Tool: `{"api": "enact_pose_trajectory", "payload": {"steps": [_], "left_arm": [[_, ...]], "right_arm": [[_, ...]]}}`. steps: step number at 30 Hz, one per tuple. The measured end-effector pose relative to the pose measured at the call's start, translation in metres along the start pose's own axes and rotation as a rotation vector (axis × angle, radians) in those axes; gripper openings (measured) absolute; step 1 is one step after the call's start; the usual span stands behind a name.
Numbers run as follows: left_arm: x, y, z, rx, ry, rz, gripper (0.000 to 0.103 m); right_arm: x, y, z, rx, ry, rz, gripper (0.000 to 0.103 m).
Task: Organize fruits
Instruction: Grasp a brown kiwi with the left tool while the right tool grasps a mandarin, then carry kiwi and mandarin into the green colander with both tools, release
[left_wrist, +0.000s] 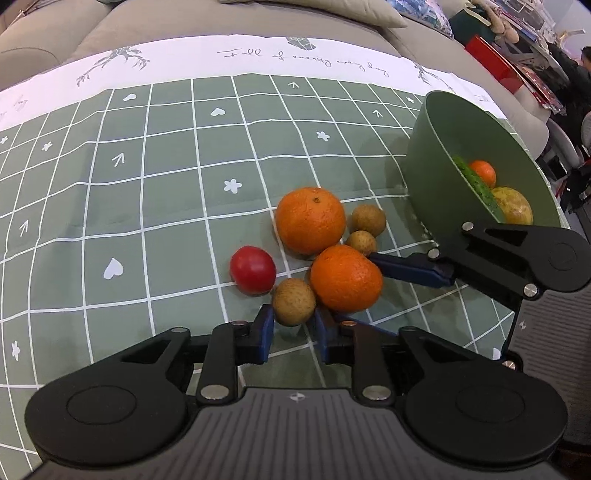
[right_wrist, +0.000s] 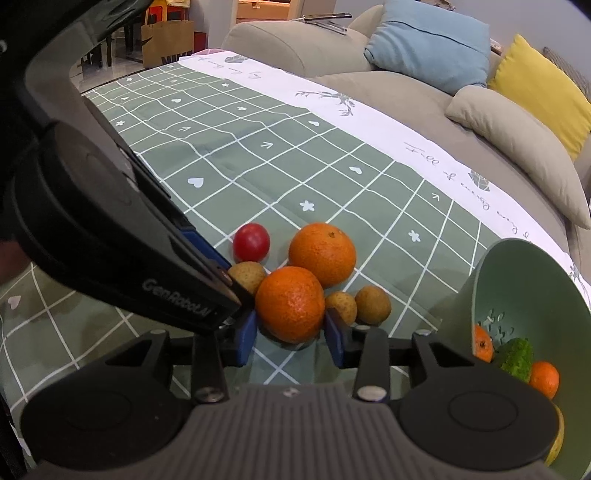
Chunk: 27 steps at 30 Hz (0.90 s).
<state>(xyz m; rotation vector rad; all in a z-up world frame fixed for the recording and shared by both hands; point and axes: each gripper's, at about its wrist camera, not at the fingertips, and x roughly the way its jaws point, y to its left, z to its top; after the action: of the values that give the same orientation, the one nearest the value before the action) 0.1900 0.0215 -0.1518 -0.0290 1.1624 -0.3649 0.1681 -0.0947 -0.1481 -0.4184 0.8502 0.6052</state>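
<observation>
Fruit cluster: two oranges, three small brown fruits and a red fruit (left_wrist: 253, 270) lie bunched together on the green checked cloth (left_wrist: 147, 192), touching or nearly touching one another.
Near orange (right_wrist: 290, 304): sits between the blue fingers of the right hand-held gripper (right_wrist: 291, 338), whose fingers are spread to either side of it; whether the pads touch the peel I cannot tell.
Nearest brown fruit (left_wrist: 294, 301): lies just at the fingertips of the left hand-held gripper (left_wrist: 293, 332), against the near orange; the fingers are parted around its near side, contact unclear.
Far orange (left_wrist: 311, 220): beyond both, touching the near orange.
Other brown fruits (left_wrist: 368, 220): two, beside the oranges on the bowl side.
Green bowl (left_wrist: 428, 155): tilted, toward the cloth's right edge, holding small oranges, a bumpy green piece and a yellowish fruit.
Surface: the cloth covers a grey sofa (right_wrist: 369, 85) with cushions.
</observation>
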Motion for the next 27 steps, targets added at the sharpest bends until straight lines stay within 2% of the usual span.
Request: {"api": "enact_pose_trajectory", "payload": {"steps": [11,17,27], "left_arm": [[-0.021,-0.002,-0.014,-0.025,-0.029,0.018,0.025],[-0.046,-0.007,-0.024,-0.057,-0.072,0.014,0.025],[-0.083,-0.043,-0.002,0.009,-0.184,-0.024,0.025]], "right_arm": [[-0.02,0.003,-0.005,0.044,-0.002,0.017,0.033],[-0.049,0.002,-0.01,0.079,-0.045,-0.003,0.033],[-0.107,-0.018,-0.009,0.123,-0.142,-0.07,0.033]]}}
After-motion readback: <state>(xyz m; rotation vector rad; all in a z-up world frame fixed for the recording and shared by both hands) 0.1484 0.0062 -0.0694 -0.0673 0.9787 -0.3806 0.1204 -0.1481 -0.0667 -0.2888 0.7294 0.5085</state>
